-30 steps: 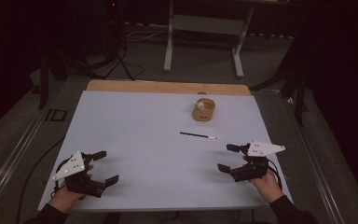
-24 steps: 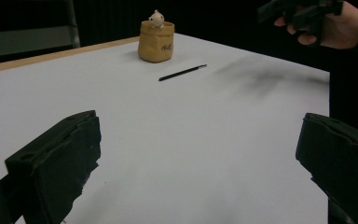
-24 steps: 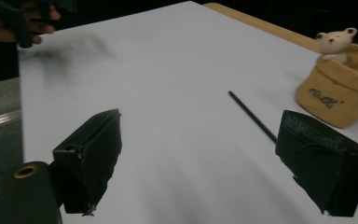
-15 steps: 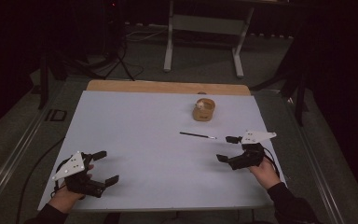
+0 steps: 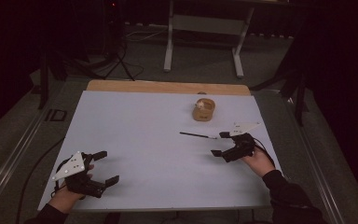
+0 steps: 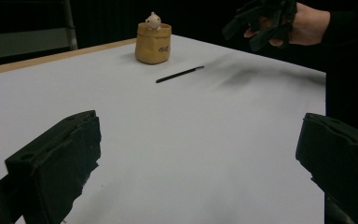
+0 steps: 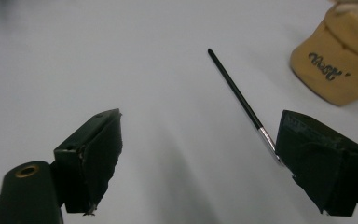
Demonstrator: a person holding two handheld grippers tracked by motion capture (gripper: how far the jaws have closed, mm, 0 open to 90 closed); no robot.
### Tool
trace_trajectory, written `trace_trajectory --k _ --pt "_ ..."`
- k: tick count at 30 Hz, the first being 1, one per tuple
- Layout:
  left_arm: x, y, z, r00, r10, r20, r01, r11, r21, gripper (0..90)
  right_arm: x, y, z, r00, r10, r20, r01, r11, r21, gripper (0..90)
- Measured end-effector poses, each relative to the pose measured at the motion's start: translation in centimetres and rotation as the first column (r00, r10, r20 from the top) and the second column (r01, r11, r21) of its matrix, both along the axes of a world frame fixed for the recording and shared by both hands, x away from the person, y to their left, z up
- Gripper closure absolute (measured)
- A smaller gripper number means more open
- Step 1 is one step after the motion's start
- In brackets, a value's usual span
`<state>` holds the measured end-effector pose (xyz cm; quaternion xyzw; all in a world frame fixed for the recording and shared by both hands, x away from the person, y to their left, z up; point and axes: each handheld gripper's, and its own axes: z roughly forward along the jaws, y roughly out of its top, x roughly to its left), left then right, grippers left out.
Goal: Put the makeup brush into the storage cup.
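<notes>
Each black hand-held gripper, left [image 5: 103,167] and right [image 5: 219,144], is topped by a grey three-cornered plate. Blocky matte jaws are seen. Dark long sleeves [image 5: 286,196] are worn.

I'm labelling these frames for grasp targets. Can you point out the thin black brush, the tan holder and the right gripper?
thin black brush [image 7: 235,88], right gripper view, mid-handle.
tan holder [image 5: 203,111], high view, front wall.
right gripper [image 5: 222,143], high view, between its open jaws.

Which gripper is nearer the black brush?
Right. The right gripper is open with one jaw right by the brush end. The left gripper is open at the table's near left corner, far from it.
</notes>
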<state>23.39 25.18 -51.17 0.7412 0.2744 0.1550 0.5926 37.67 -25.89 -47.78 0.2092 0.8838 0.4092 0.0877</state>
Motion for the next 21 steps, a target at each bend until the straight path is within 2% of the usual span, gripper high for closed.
trace_trajectory --k 5,8,16,21 --pt "0.0 0.0 0.0 1.0000 -0.002 0.002 0.002 1.0000 -0.001 0.0 1.1 0.4 -0.1 0.9994 0.016 -0.029 -0.018 0.9981 -0.058 14.8" --pt "0.0 0.0 0.0 1.0000 -0.004 -0.001 0.004 1.0000 0.000 0.0 1.7 0.5 -0.1 0.9979 0.025 -0.060 -0.029 0.9970 -0.072 14.8" --pt "0.0 0.0 0.0 1.0000 -0.004 0.001 0.004 1.0000 0.002 0.0 3.1 0.9 0.6 0.9927 0.036 -0.115 -0.054 0.9848 -0.165 14.6" --pt "0.0 0.0 0.0 1.0000 -0.003 -0.002 0.003 1.0000 0.000 0.0 3.9 1.3 1.0 0.9912 0.040 -0.126 -0.062 0.9824 -0.176 14.6"
